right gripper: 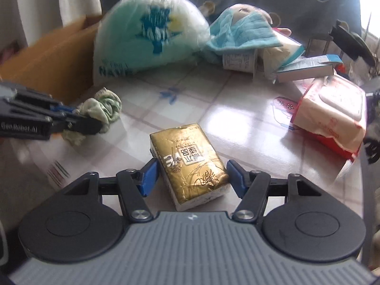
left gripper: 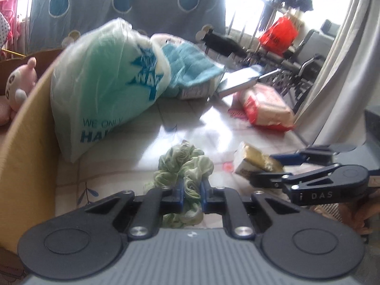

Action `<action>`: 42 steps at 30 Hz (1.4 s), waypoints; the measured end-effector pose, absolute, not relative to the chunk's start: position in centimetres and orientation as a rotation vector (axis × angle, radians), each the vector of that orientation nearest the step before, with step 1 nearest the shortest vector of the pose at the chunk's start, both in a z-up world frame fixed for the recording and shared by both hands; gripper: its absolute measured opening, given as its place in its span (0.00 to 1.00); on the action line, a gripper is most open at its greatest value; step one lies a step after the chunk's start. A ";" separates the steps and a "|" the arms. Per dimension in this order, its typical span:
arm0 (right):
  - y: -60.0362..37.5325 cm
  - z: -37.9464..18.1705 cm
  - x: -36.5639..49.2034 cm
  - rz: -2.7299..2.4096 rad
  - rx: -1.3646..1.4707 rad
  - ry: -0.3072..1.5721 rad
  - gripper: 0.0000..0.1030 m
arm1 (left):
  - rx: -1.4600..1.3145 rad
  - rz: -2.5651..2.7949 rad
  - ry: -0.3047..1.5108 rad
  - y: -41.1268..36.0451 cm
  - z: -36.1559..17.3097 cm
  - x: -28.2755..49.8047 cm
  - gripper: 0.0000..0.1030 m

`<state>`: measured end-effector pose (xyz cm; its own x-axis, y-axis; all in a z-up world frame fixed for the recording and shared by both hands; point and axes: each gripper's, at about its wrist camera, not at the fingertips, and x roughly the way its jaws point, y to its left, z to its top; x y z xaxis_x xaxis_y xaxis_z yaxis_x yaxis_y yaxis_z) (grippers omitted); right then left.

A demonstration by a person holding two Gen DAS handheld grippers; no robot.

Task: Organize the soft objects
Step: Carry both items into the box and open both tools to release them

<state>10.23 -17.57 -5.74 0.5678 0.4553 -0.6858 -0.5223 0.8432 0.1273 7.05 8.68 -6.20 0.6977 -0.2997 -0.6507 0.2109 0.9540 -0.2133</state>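
Gripping a green fabric scrunchie (left gripper: 182, 166), the left gripper (left gripper: 192, 196) has its blue pads clenched on the fabric, beside the cardboard box (left gripper: 26, 123) at the table's left edge. The right gripper (right gripper: 192, 178) is spread wide, one finger on either side of a gold tissue pack (right gripper: 190, 163) lying on the tablecloth (right gripper: 237, 114); contact cannot be confirmed. A plastic bag (right gripper: 147, 38), blue towel (right gripper: 239, 33) and red-trimmed wipes pack (right gripper: 332, 114) occupy the far side.

Pale green scrunchie (left gripper: 184, 168); gold tissue pack (right gripper: 190, 163) with white edges; teal-and-white plastic bag (left gripper: 102, 80) at ten o'clock; blue towel (right gripper: 239, 32); red-and-cream wipes pack (right gripper: 332, 116), lettering blurred, perhaps red.
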 end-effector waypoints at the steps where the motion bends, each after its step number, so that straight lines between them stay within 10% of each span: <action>1: -17.8 -5.4 10.2 0.578 -0.042 0.792 0.60 | -0.143 -0.299 0.734 8.9 -5.5 6.6 0.13; 16: -4.5 6.2 12.7 0.817 0.218 0.712 0.60 | -0.235 -0.139 0.576 24.2 7.3 1.9 0.13; 30: 19.1 2.4 21.9 0.875 0.177 0.951 0.60 | 0.115 0.290 0.979 38.3 -3.4 17.1 0.16; 42: 26.6 -3.8 24.7 0.726 0.146 1.118 0.61 | -0.124 0.221 1.102 40.9 -4.4 18.0 0.56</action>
